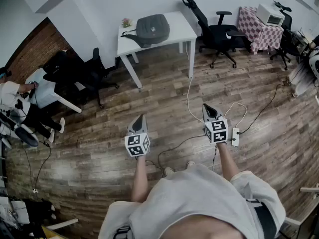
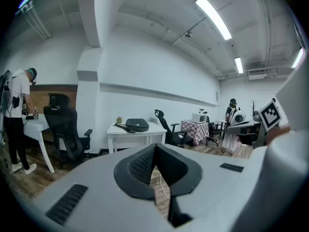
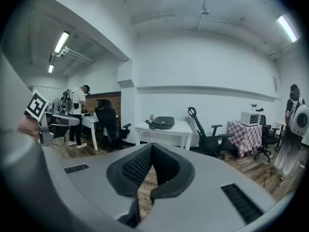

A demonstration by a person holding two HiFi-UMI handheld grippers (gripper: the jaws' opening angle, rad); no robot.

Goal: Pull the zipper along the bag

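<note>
No legible text or labels anywhere.

Bag (image 1: 152, 27) on a table (image 1: 180, 31) against the far wall (image 1: 99, 4), grippers well short of it.
The bag lies on the left half of the table; a small pot (image 1: 126, 22) stands at its far left corner. An office chair (image 1: 215, 33) stands just right of the table, a second table (image 1: 250, 30) with a microwave (image 1: 269, 15) on it further right. The left gripper (image 1: 141, 117) and right gripper (image 1: 206, 107) hang side by side over the floor (image 1: 99, 148), a power strip (image 1: 235, 137) lying just right of the right one.
</note>
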